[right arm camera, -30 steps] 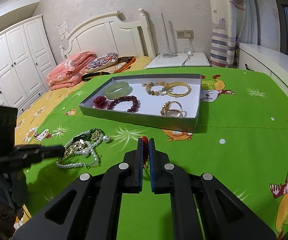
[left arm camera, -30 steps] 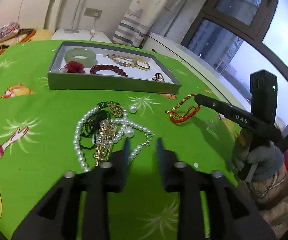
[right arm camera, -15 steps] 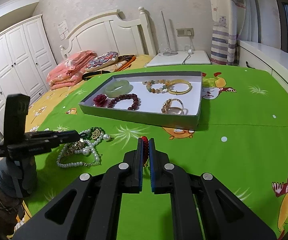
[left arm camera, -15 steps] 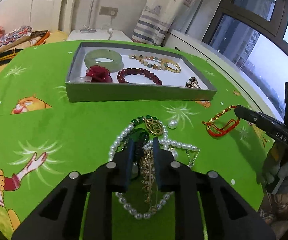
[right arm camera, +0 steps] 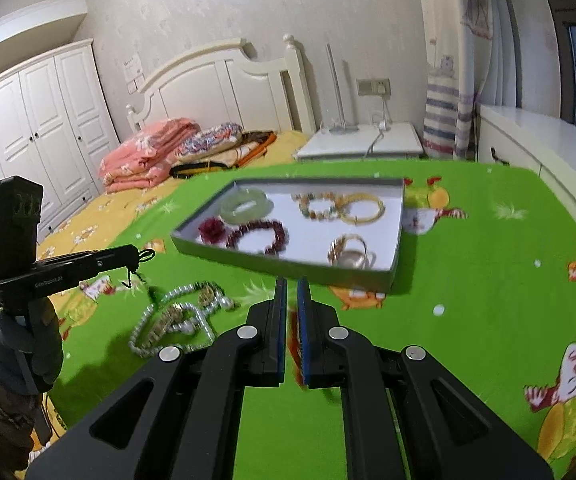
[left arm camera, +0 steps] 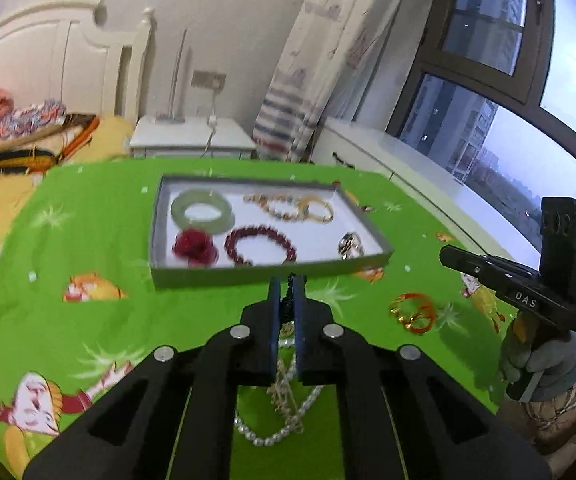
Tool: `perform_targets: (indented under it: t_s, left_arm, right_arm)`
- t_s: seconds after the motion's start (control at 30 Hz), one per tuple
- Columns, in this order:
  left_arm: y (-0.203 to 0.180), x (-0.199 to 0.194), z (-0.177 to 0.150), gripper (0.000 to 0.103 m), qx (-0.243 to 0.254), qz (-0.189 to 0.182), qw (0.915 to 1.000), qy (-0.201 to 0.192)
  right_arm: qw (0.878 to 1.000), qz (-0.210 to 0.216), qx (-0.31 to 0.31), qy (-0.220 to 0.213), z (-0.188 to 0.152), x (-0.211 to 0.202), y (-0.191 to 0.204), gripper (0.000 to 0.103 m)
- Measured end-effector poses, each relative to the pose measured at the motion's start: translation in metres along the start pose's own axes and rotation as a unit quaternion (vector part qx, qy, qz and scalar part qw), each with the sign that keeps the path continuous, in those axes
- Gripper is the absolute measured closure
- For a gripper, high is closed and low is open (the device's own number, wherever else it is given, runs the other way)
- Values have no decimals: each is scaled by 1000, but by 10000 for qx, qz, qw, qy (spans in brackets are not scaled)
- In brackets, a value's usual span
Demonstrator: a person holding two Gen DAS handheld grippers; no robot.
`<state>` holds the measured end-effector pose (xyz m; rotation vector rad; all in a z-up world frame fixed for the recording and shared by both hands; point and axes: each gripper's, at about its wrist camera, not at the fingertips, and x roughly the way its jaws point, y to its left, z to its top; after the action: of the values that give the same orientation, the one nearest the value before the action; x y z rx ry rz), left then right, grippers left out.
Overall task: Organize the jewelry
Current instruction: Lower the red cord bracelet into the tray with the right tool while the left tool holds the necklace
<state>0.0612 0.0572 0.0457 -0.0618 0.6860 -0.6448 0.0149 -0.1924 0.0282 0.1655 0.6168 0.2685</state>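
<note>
A grey jewelry tray point(left arm camera: 272, 274) point(right arm camera: 288, 264) on the green cloth holds a jade bangle point(left arm camera: 202, 212), a red flower point(left arm camera: 194, 246), a dark red bead bracelet point(left arm camera: 260, 246), a mixed bead bracelet, a gold bangle point(right arm camera: 361, 208) and a ring point(left arm camera: 349, 244). My left gripper point(left arm camera: 286, 280) is shut on a dark green cord necklace point(right arm camera: 138, 268), lifted above the pearl and gold pile point(right arm camera: 176, 316) point(left arm camera: 284, 408). My right gripper point(right arm camera: 291, 284) is slightly open above the table. The red and gold cord bracelet point(left arm camera: 411, 312) lies on the cloth below it.
The table has a green cartoon cloth point(right arm camera: 487, 300). A bed with folded blankets point(right arm camera: 148, 152) lies beyond at the left. A white nightstand point(right arm camera: 361, 144) stands behind the table. A window point(left arm camera: 487, 80) and white ledge are at the right.
My left gripper closed on the dark green cord in the pile and lifted it. My right gripper let go of the red cord bracelet, which now lies on the cloth, and rose.
</note>
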Motion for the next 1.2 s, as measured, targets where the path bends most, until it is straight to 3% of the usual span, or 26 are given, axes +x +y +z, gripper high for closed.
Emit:
perform_targets:
  t_s: [0.2, 0.4, 0.47, 0.5, 0.6, 0.87, 0.97, 1.0, 1.07, 1.2]
  left_arm:
    - [-8, -7, 13, 97, 154, 11, 9998, -138]
    - [-8, -8, 11, 97, 146, -25, 9998, -134]
    - [-8, -7, 10, 97, 147, -34, 9998, -111]
    - [-7, -7, 9, 97, 148, -37, 9998, -105]
    - [-8, -6, 9, 97, 160, -51, 9998, -84]
    - [-10, 3, 7, 97, 172, -134, 9998, -20]
    - [-12, 4, 9, 97, 219, -160, 9996, -12]
    - [-12, 5, 10, 97, 232, -163, 9996, -12]
    - [-11, 7, 14, 97, 249, -174, 9995, -13]
    - [-10, 12, 23, 97, 266, -193, 9995, -2]
  right_arm:
    - [9998, -125, -78, -109, 12, -6, -2, 95]
    - [9977, -140, -125, 649, -8, 20, -11, 91]
    - [9965, -105, -159, 809, -13, 26, -10, 70]
    - [9950, -84, -208, 969, -19, 33, -9, 49]
    - [9927, 52, -268, 1172, -30, 44, -3, 46]
    - [9808, 18, -1289, 1461, -45, 59, 41, 69]
    - [9770, -9, -1333, 1664, -48, 71, 38, 93]
    - [9754, -87, -1392, 1708, -47, 70, 39, 96]
    - [9746, -14, -1486, 1678, -48, 65, 41, 97]
    - [9838, 271, -1060, 1418, -39, 52, 32, 97]
